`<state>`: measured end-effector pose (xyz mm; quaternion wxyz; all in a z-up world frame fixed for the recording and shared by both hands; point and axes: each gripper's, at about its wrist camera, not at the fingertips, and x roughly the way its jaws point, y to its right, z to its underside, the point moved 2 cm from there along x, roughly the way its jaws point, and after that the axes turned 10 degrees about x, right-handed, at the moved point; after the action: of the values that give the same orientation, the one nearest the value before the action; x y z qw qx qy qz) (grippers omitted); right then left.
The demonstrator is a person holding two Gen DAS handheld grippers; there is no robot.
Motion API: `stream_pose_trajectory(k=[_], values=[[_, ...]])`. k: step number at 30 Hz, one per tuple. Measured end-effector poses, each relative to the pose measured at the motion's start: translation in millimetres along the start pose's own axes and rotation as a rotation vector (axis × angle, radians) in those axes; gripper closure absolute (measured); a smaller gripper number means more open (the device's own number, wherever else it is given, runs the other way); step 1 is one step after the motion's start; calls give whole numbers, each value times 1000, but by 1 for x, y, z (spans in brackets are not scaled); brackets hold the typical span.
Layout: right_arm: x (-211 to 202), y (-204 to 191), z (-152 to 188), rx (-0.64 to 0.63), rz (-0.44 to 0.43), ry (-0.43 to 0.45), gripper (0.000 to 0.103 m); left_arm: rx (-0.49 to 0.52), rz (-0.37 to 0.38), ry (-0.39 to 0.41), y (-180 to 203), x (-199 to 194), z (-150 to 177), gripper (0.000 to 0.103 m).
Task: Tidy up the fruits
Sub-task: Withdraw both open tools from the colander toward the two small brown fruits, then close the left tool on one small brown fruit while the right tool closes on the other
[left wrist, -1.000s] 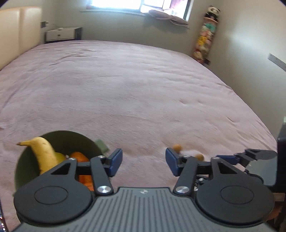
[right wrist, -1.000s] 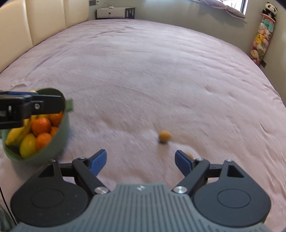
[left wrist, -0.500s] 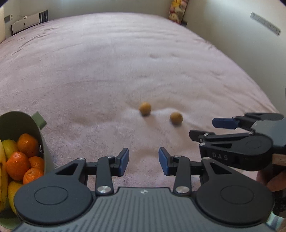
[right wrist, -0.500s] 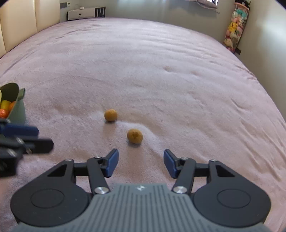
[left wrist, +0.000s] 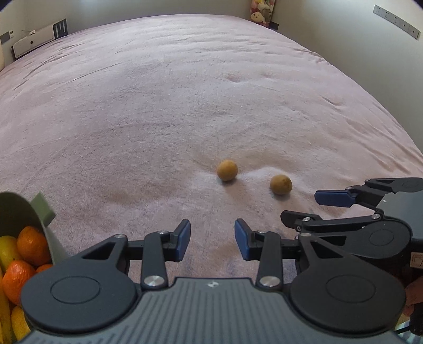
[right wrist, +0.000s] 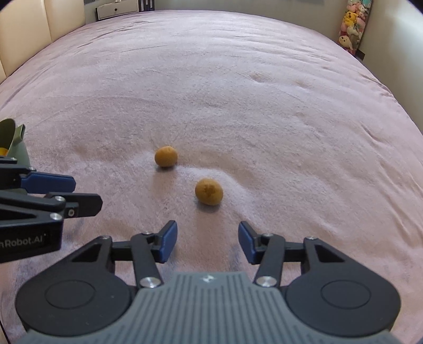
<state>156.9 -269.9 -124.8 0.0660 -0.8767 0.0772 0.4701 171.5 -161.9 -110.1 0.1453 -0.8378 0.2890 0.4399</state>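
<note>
Two small round tan fruits lie on the pink bedspread: the far one (left wrist: 227, 170) (right wrist: 165, 156) and the near one (left wrist: 281, 184) (right wrist: 208, 191). My left gripper (left wrist: 212, 239) (right wrist: 60, 193) hovers short of them, open and empty, pointing down at the bed. My right gripper (right wrist: 207, 244) (left wrist: 312, 209) sits just before the near fruit; its jaws are closing with nothing between them. A green bowl (left wrist: 15, 211) (right wrist: 10, 132) at the far left holds oranges (left wrist: 29, 243) and yellow fruit.
The pink bedspread (right wrist: 238, 92) fills both views. A cream headboard (right wrist: 39, 21) and a white nightstand (left wrist: 31, 42) stand at the far end, and plush toys (right wrist: 351, 26) hang at the right wall. A hand (left wrist: 412, 296) holds the right gripper.
Both grippers dropped and came forward toward the two tan fruits, which now lie nearer in view. Both pairs of jaws narrowed. The bowl slid to the left edge of both views.
</note>
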Motion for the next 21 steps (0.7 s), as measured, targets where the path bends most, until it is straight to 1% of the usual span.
stream_pose_trajectory(k=[5, 9, 13, 17, 19, 21], values=[[7, 1, -6, 14, -22, 20, 57, 6, 26, 28, -2, 9, -4, 58], [9, 2, -10, 21, -46, 50, 60, 3, 39, 30, -4, 19, -8, 61], [13, 3, -15, 20, -44, 60, 63, -13, 58, 35, -7, 26, -15, 61], [18, 6, -17, 24, -60, 65, 71, -4, 66, 37, -6, 32, -20, 62], [20, 8, -18, 27, -60, 67, 72, -8, 72, 35, -6, 35, -21, 62], [22, 10, -18, 35, -67, 66, 75, -17, 82, 33, -7, 38, -22, 63]])
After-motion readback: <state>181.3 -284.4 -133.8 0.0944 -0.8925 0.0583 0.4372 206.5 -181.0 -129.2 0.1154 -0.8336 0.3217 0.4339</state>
